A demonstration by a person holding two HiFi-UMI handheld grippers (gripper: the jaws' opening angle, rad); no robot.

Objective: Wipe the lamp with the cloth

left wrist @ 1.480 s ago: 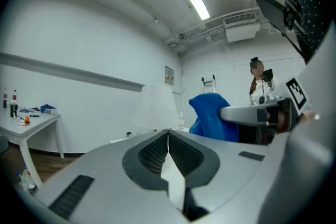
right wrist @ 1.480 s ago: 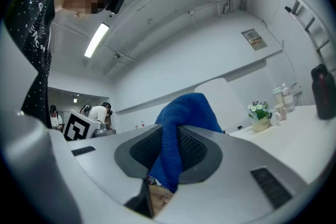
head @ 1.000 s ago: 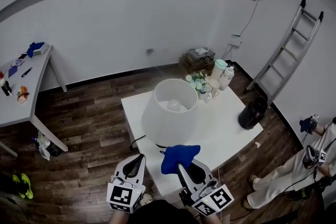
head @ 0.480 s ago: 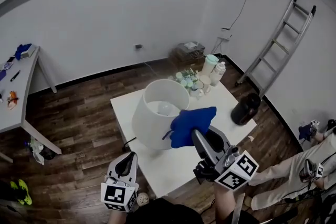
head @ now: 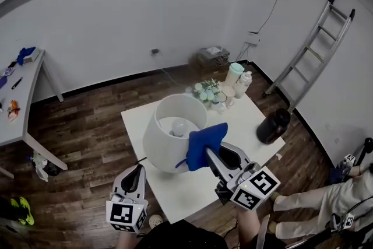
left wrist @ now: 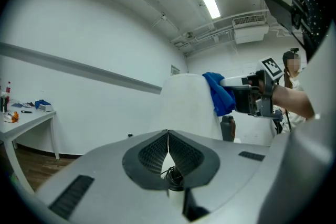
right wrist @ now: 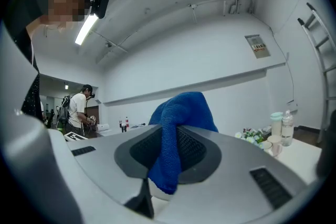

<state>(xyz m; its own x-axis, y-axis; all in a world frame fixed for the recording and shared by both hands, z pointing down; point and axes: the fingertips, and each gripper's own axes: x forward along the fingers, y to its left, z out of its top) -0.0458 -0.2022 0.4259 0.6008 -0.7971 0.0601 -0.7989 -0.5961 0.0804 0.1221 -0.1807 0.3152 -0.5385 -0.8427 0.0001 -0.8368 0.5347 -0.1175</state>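
The white desk carries the lamp near its 8 o'clock edge. The blue cloth lies against the lamp's 3 o'clock flank, clamped in the right claw, seemingly ready to rub it. The left claw, jaws together on nothing, hangs at 6 o'clock. Only the right gripper view shows the clamp up close; only the left gripper view shows the cloth meeting the lamp side-on.

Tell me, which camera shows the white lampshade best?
The head view: the whole lampshade from above, bulb inside. The left gripper view shows just one side; the right gripper view shows none of it.
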